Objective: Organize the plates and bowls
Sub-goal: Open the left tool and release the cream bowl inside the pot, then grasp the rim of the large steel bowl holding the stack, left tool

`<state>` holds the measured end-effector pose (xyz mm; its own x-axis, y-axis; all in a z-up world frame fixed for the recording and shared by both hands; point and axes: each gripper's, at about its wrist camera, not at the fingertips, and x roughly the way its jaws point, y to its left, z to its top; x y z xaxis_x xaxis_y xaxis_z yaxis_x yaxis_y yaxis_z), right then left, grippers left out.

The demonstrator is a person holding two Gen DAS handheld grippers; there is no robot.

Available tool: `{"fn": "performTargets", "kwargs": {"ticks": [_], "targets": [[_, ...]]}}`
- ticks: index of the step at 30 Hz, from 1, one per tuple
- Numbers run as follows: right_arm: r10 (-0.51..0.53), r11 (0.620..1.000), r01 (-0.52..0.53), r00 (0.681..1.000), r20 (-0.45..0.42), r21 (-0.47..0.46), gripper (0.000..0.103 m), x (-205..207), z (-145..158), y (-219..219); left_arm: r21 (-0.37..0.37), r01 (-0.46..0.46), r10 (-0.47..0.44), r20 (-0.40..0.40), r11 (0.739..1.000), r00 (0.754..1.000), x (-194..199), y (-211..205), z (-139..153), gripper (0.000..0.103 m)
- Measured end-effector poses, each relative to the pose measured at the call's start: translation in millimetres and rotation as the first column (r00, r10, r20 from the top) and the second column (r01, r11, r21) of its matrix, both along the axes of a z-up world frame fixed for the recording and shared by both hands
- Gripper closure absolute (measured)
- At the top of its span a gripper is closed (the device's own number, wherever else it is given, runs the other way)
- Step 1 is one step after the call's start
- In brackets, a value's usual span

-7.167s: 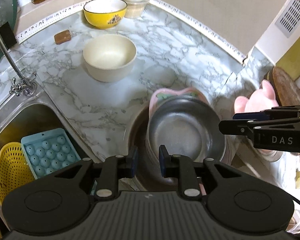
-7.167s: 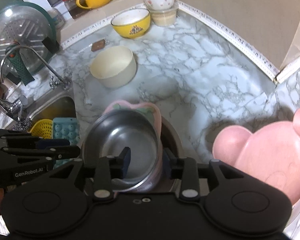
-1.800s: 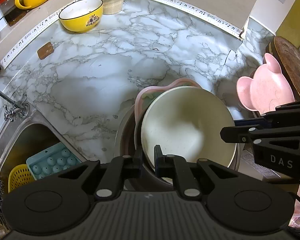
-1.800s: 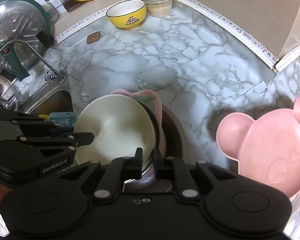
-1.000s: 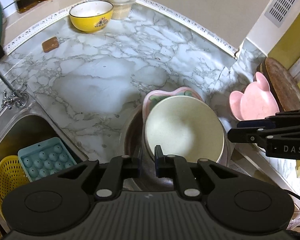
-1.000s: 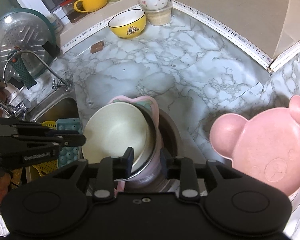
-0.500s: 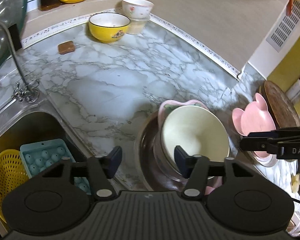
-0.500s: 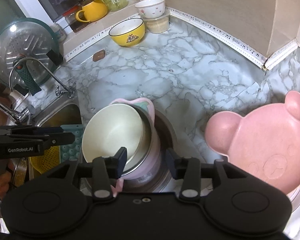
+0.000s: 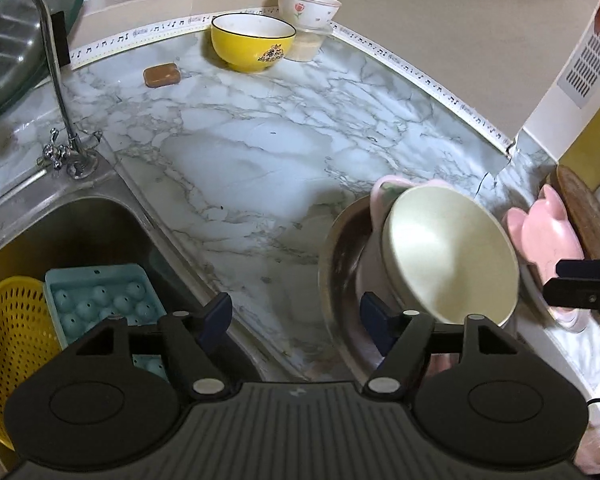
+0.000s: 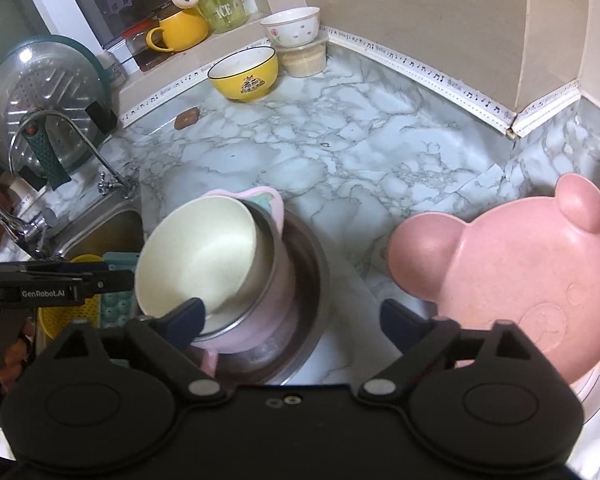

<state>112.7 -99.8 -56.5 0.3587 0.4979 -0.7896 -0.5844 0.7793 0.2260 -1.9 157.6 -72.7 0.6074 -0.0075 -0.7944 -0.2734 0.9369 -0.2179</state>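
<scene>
A cream bowl lies tilted inside a steel bowl. That steel bowl sits on a pink plate in a wide steel basin. My left gripper is opening to the left of the stack, over the counter edge, its pads touching nothing. My right gripper is opening wide around the near side of the stack, pads off the bowl's rim. A pink bear plate lies to the right. A yellow bowl and a white flowered bowl stand at the back.
A sink at the left holds a blue ice tray and a yellow basket. A faucet rises behind it. A brown block lies on the marble counter. A wooden board sits at the far right.
Both grippers were shut on the cream bowl's near rim. They have let go and spread open, drawing back. The bowl now rests tilted in the steel bowl.
</scene>
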Motion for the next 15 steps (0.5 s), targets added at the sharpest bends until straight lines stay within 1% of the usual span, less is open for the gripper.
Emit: {"fn": "performTargets", "kwargs": {"ticks": [4,7,10,12,13,15], "targets": [[-0.012,1.000,0.012,0.999,0.035,0.015,0.004,-5.7,-9.7,-5.8,0.037,0.016,-0.017,0.017,0.999,1.000,-2.5,-4.3,-7.1,0.032],[-0.030,0.999,0.028,0.999,0.030,0.044,0.005,-6.6,-17.9,-10.9,0.039,0.036,-0.037,0.036,0.999,0.999,-2.5,-6.6,-11.8,0.032],[-0.039,0.998,0.037,0.999,0.025,0.046,0.010,-7.0,-26.0,-12.1,0.032,0.048,-0.049,0.033,0.998,0.998,-0.1,-9.2,-17.9,0.032],[-0.044,0.998,0.043,0.999,0.013,0.048,0.015,-6.5,-31.0,-11.4,0.034,0.053,-0.054,0.026,0.998,0.998,2.2,-11.0,-22.2,0.032],[-0.049,0.998,0.049,0.999,0.007,0.049,0.020,-6.2,-33.1,-10.9,0.032,0.055,-0.056,0.024,0.998,0.998,3.3,-11.6,-24.0,0.032],[-0.056,0.997,0.056,0.998,-0.007,0.047,0.024,-5.2,-37.6,-9.4,0.015,0.059,-0.060,0.017,0.998,0.998,5.6,-11.8,-27.1,0.033]]}}
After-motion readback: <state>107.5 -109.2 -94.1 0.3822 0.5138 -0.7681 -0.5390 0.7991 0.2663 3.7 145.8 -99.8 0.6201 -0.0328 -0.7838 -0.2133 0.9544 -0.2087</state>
